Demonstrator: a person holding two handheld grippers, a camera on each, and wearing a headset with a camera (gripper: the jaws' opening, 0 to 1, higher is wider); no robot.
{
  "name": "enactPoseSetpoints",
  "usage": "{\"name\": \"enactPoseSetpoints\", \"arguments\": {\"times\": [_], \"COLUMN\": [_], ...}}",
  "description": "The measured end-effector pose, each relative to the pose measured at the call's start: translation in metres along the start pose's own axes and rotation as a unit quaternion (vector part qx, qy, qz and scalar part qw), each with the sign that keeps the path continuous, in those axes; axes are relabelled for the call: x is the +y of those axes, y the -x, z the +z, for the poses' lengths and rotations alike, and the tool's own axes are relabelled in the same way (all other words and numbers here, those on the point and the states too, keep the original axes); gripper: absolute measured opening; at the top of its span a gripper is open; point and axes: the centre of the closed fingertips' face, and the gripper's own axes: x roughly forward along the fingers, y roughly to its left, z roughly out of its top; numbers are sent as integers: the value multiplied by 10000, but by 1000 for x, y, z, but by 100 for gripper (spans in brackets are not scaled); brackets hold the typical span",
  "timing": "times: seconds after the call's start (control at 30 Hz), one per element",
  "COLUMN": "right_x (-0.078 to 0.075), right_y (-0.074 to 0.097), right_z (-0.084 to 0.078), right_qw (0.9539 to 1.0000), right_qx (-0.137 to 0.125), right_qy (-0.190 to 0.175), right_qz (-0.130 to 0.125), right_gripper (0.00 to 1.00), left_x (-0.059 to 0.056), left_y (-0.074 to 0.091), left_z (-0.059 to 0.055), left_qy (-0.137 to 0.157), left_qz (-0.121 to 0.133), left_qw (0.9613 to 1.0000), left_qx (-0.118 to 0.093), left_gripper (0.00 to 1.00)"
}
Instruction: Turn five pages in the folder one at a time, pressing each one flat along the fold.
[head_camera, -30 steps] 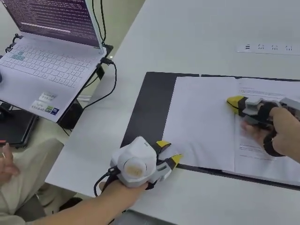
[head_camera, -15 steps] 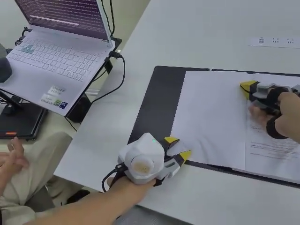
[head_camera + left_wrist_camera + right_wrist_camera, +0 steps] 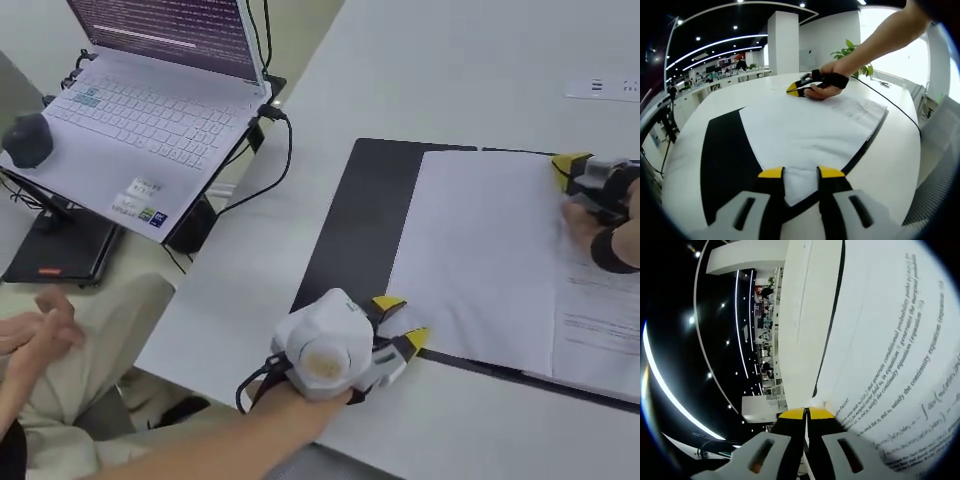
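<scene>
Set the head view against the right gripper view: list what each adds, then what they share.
Head view: a laptop, a mouse, the left gripper open at the folder's near edge. Right gripper view: legible printed lines, office ceiling lights. Both: the white table, the folder, the printed page, and the right gripper, shut, tips on that page.

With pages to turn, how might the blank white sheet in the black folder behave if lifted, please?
The blank white sheet looks thin: probably floppy and light. Flat on the black folder, its smooth surface may be slippery.
</scene>
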Motion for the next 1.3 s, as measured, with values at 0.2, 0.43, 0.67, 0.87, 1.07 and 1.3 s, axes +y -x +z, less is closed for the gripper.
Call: {"name": "enactPoseSetpoints", "arguments": {"times": [0.2, 0.43, 0.67, 0.87, 1.07, 1.3], "right_x": [3, 4, -1, -9, -16, -25], "right_y": [-2, 6, 20, 39, 61, 87], "right_z": [1, -7, -23, -44, -62, -79], "right_qw": [9999, 10000, 9989, 9957, 9926, 9890], "right_qx": [-83, 42, 467, 916, 1202, 1471], "right_qy": [-115, -37, 17, 94, 158, 120], "right_qz": [-1, 16, -4, -33, -60, -64], "right_gripper": [0, 0, 0, 0, 0, 0], "left_x": [1, 0, 0, 1, 0, 1], "left_y": [0, 0, 1, 2, 3, 2], "left_z": [-1, -1, 0, 0, 0, -1], "left_qy": [5, 14, 30, 7, 4, 22], "left_qz": [2, 3, 5, 2, 2, 6], "left_qw": [10000, 10000, 10000, 10000, 10000, 10000], "left_qx": [-13, 3, -7, 1, 0, -1], "left_gripper": [23, 24, 23, 23, 23, 23]}}
